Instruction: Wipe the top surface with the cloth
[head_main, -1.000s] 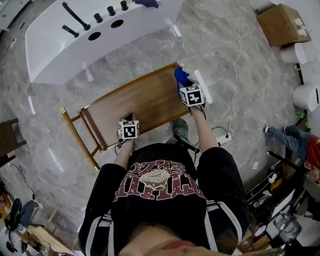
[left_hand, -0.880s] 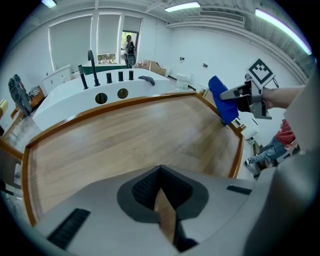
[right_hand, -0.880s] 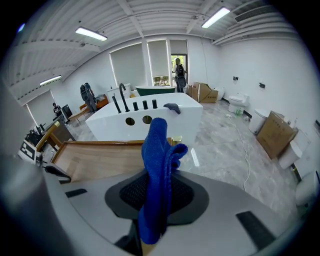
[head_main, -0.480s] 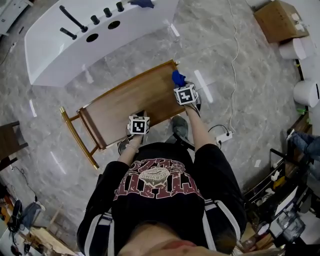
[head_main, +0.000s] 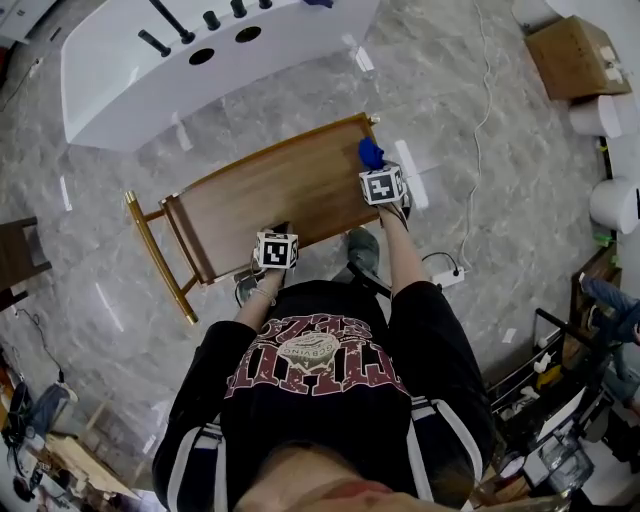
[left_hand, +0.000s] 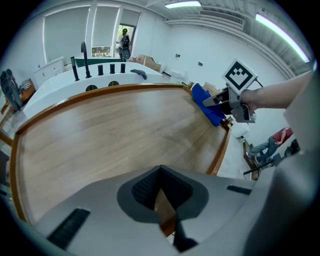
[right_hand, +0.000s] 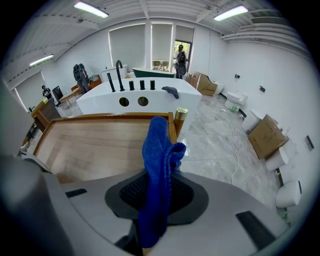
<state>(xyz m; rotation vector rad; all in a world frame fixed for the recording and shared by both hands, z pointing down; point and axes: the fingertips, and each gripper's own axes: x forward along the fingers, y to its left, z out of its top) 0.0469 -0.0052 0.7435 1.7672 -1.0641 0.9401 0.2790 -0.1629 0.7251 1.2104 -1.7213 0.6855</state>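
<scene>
The wooden table top (head_main: 265, 195) has a raised gold-brown rim (left_hand: 220, 150). My right gripper (head_main: 376, 167) is at the top's far right corner, shut on a blue cloth (head_main: 371, 153). In the right gripper view the cloth (right_hand: 159, 150) stands up between the jaws of that gripper (right_hand: 157, 182), over the right edge. The left gripper view shows the cloth (left_hand: 207, 102) lying on the right rim. My left gripper (head_main: 279, 236) sits at the near edge. This gripper (left_hand: 160, 172) looks shut on the near rim, and a strip of wood shows between its pads.
A white bathtub (head_main: 200, 60) with black fittings stands just beyond the table. A cardboard box (head_main: 565, 50) and white fixtures (head_main: 615, 200) are at the right. A white cable (head_main: 480, 120) runs to a power strip (head_main: 445, 275). A dark stool (head_main: 20, 255) is at the left.
The right gripper with the cloth has slid slightly nearer along the right edge, away from the far corner. The left gripper stays at the near edge. The head view has shifted.
</scene>
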